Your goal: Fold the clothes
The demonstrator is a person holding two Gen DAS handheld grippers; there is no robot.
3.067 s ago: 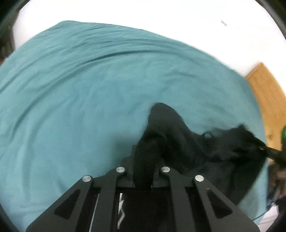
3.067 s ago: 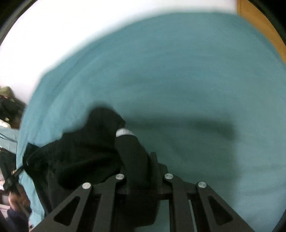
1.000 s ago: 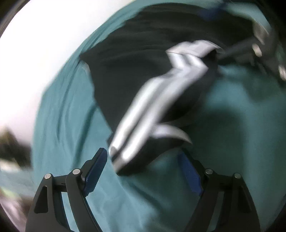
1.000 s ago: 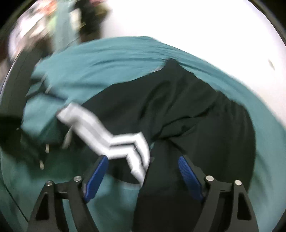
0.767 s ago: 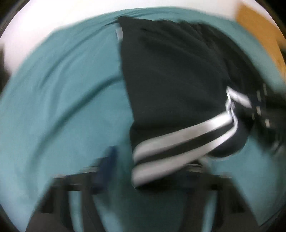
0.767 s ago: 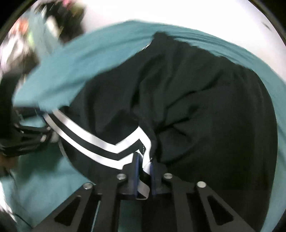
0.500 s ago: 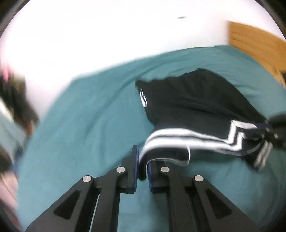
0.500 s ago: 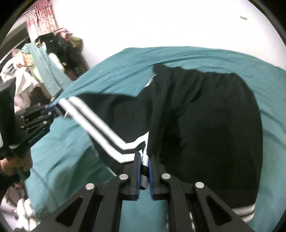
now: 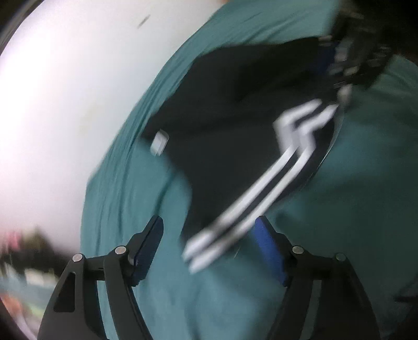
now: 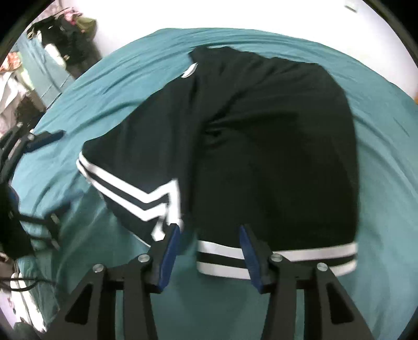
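Note:
Black shorts with white stripes at the hems lie spread on a teal bed sheet. The left leg lies partly over the middle; its striped hem is rumpled. My right gripper is open and empty just in front of the hems. In the blurred left wrist view my left gripper is open and empty by the striped hem of the shorts. The right gripper shows at that view's top right.
A white wall rises behind the bed. Clothes and clutter stand off the bed's left side. The left gripper shows at the left edge of the right wrist view.
Half a second ago both grippers were shut on the striped hem of the shorts. Both have opened and let it go, and the shorts now lie on the sheet.

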